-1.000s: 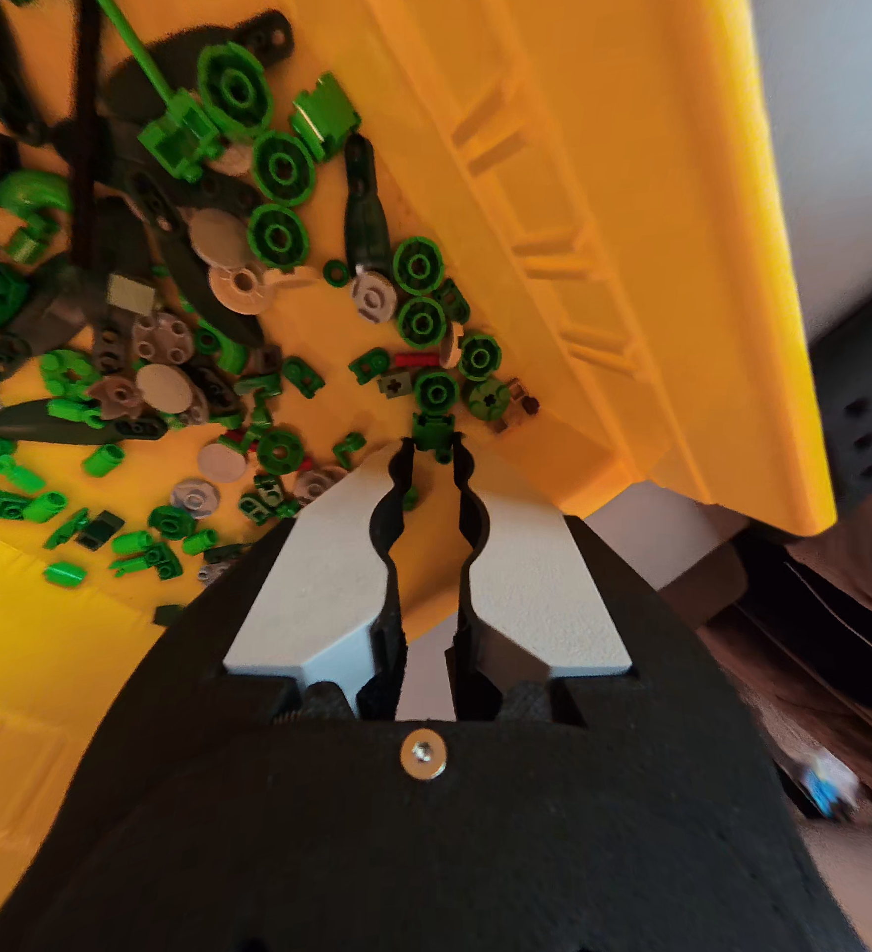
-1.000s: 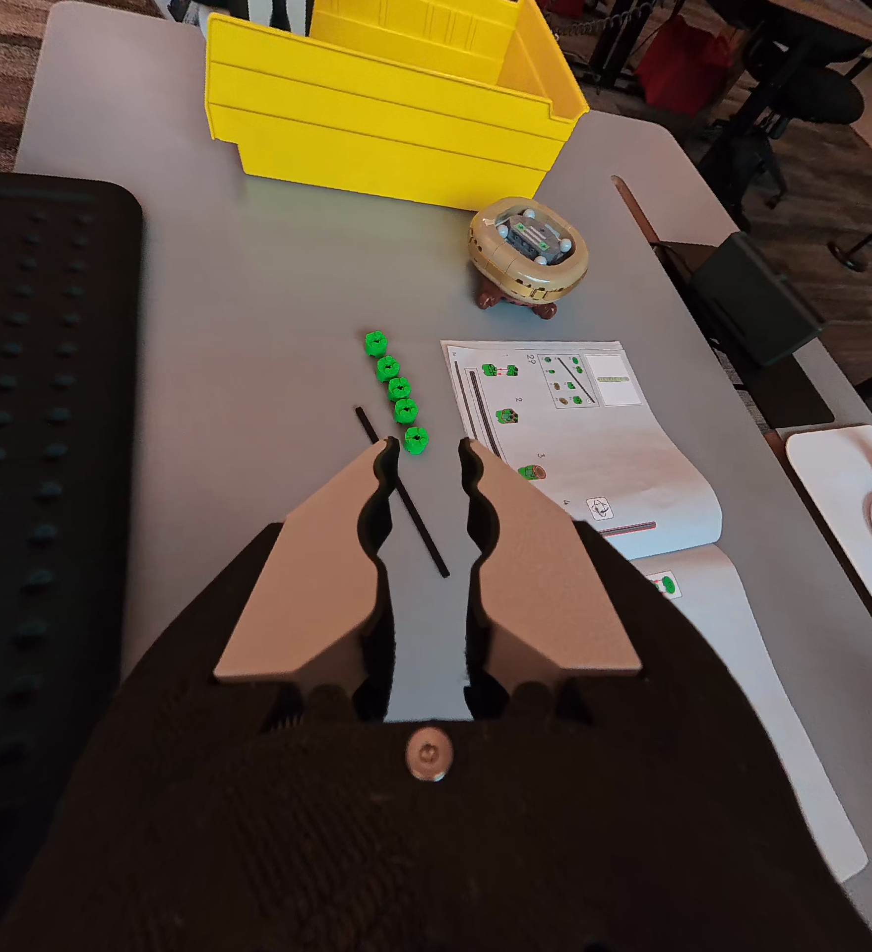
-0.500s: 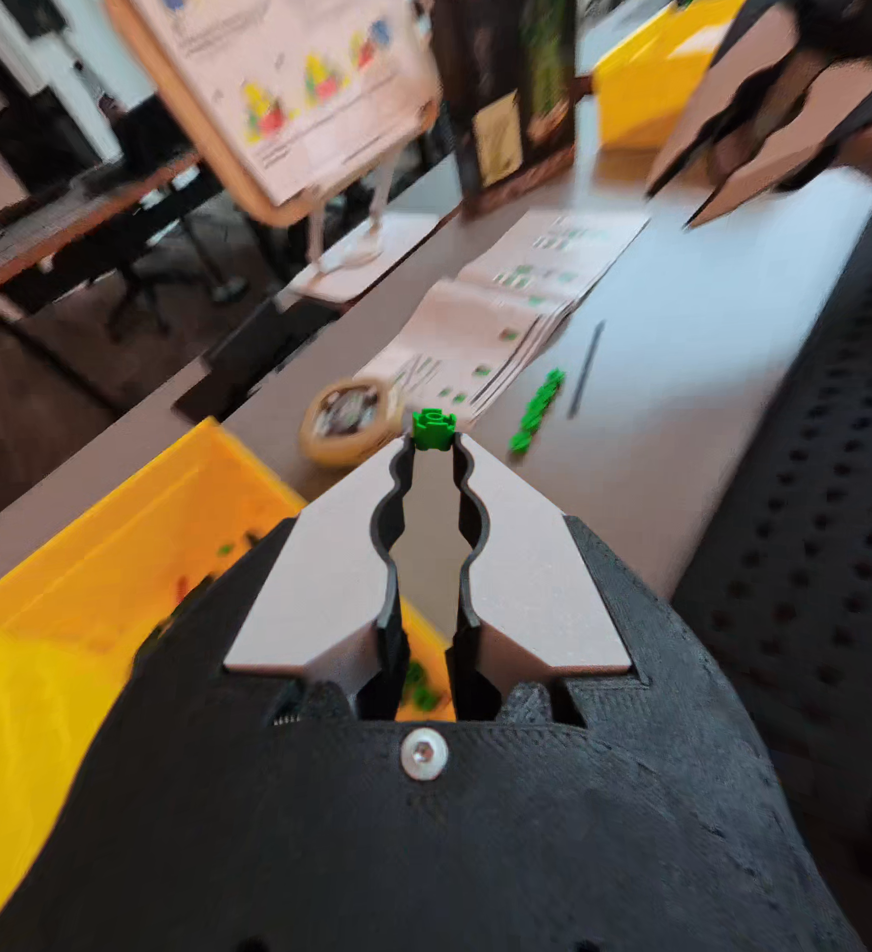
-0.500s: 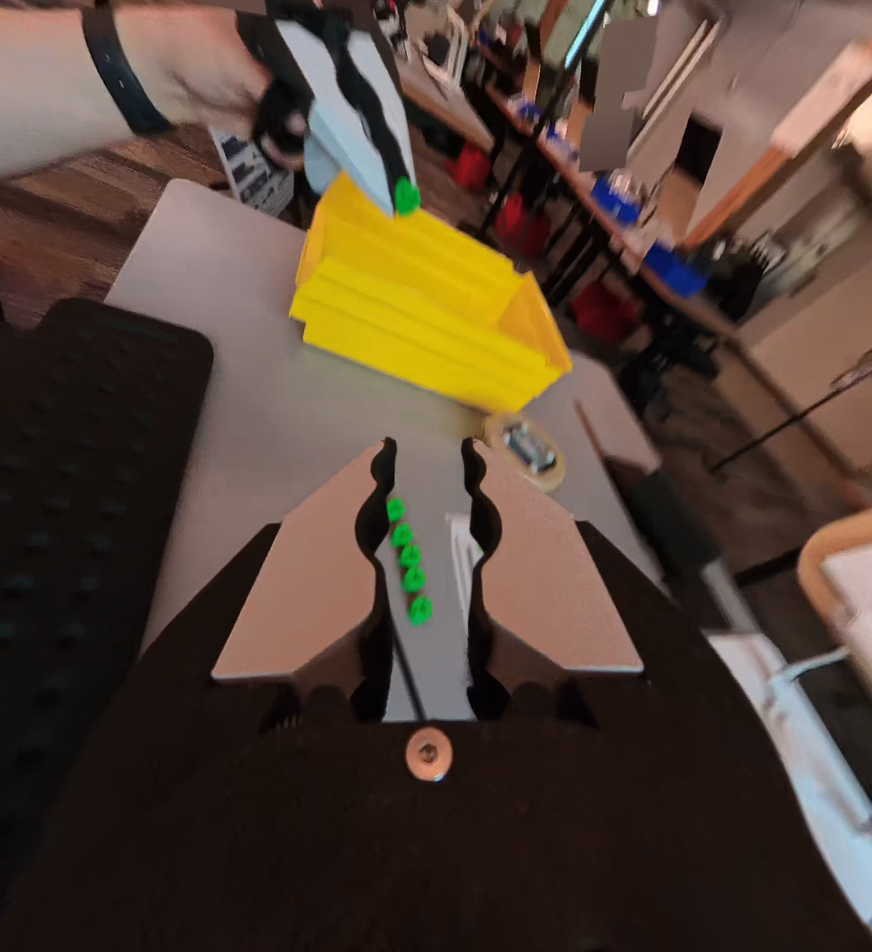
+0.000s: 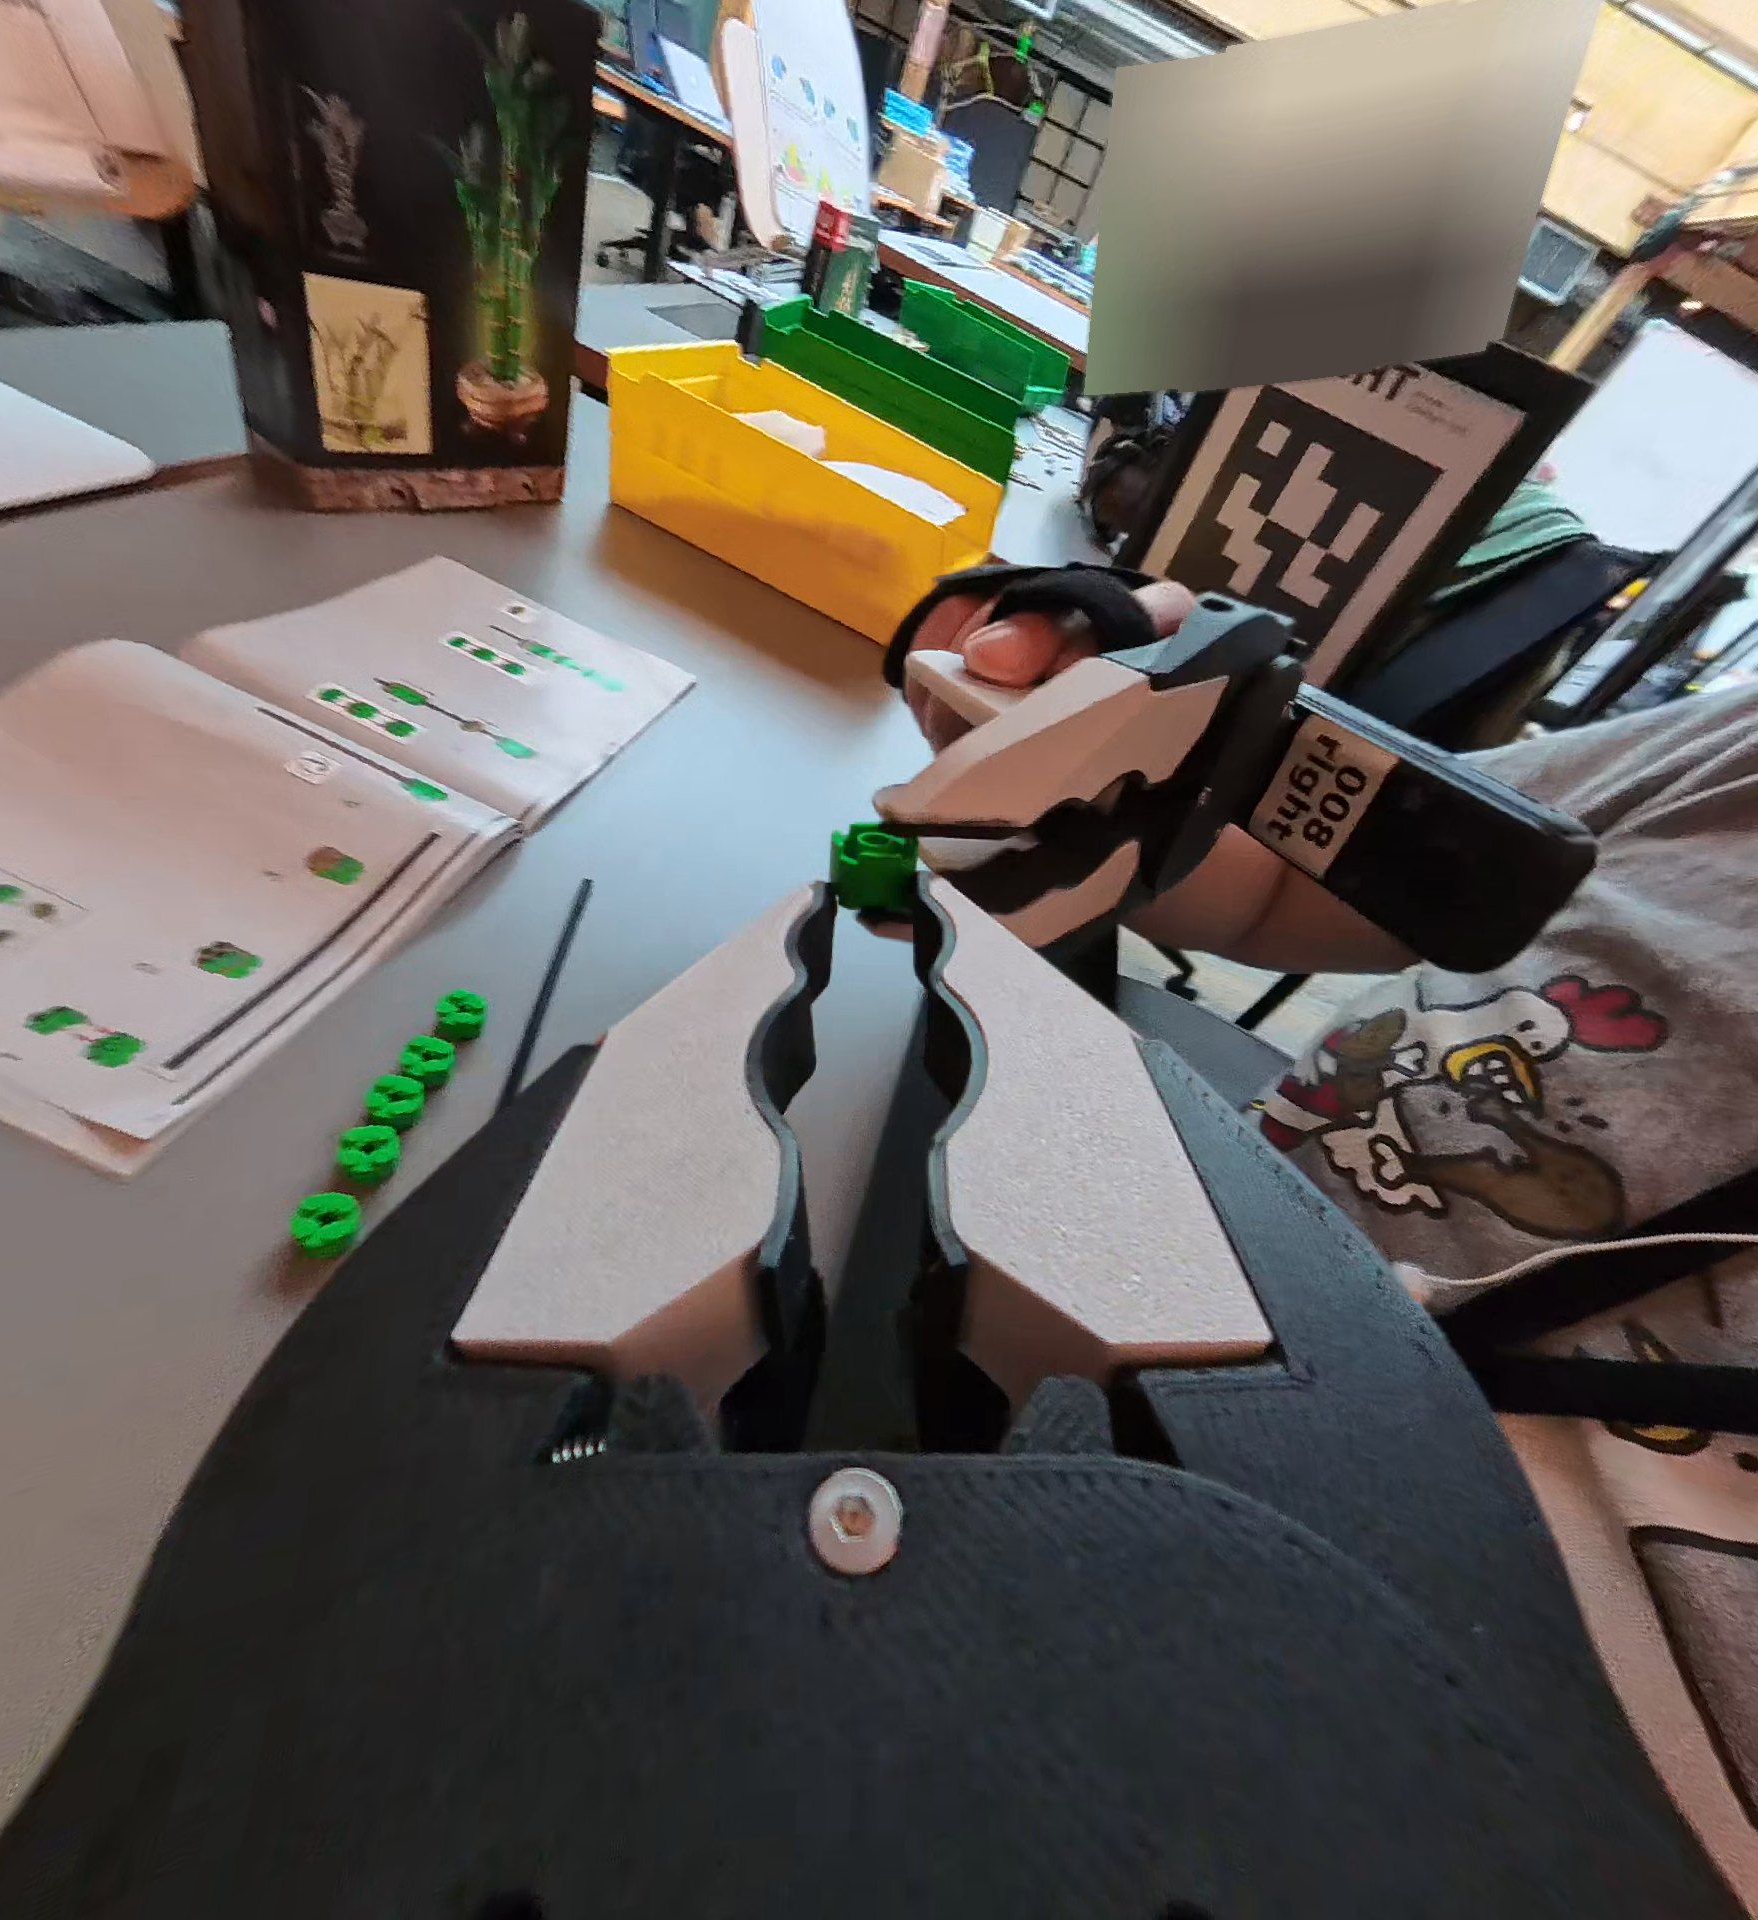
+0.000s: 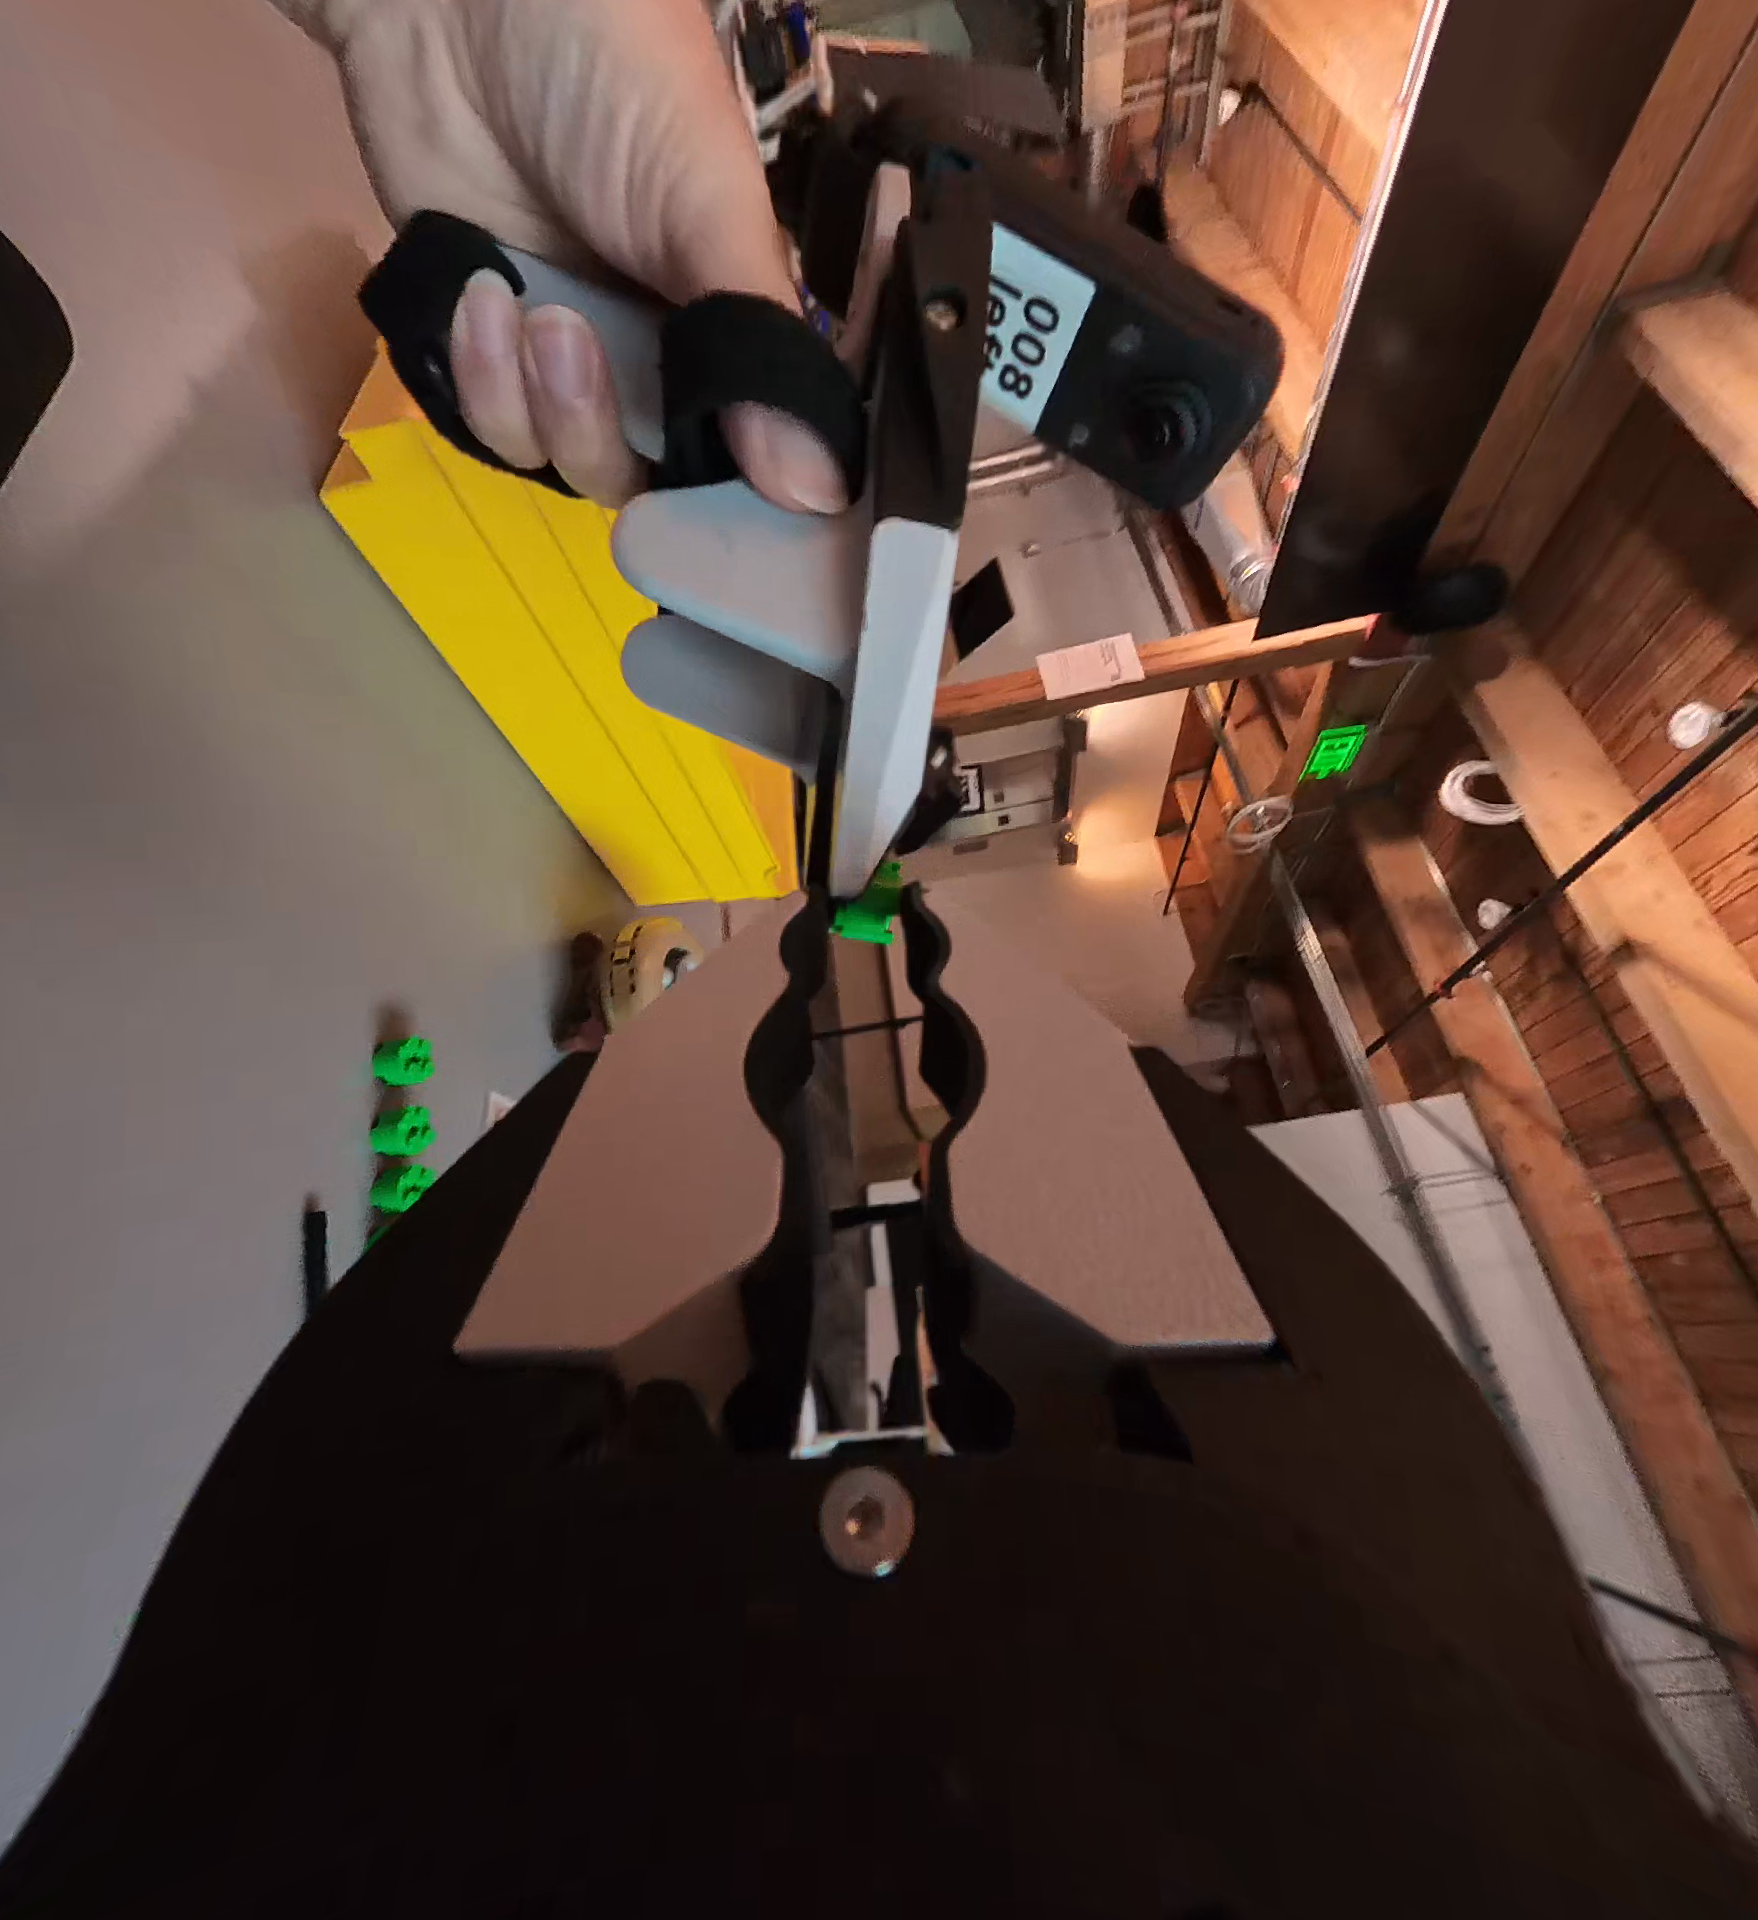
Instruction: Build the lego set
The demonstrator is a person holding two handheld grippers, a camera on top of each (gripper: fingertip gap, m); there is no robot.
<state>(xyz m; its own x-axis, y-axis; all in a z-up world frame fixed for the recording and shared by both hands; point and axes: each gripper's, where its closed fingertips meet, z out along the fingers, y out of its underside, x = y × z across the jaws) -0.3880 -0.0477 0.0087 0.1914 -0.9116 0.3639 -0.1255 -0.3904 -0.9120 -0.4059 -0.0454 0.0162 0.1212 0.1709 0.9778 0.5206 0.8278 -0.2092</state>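
Note:
My left gripper [image 5: 873, 904] is shut on a small green lego piece [image 5: 873, 881] and holds it above the grey table [image 5: 698, 790]. My right gripper [image 5: 901, 831] comes in from the right, and its tips close on the same piece. In the right wrist view the green piece [image 6: 864, 922] sits between my right gripper's tips [image 6: 862, 920], and the left gripper [image 6: 849, 873] reaches down to it from above. A row of several green pieces [image 5: 397, 1101] and a thin black axle [image 5: 548, 987] lie on the table.
An open instruction booklet [image 5: 262, 810] lies at the left. A yellow bin [image 5: 802, 499] and a dark set box [image 5: 397, 260] stand behind it. In the right wrist view there is a yellow bin [image 6: 542, 675] and a round tan model [image 6: 641, 971]. A person's shirt [image 5: 1581, 1039] is at the right.
My left gripper lifted the green piece out of the yellow bin and swung it over the table. My right gripper rose from the table, turned, and narrowed its fingers around the piece.

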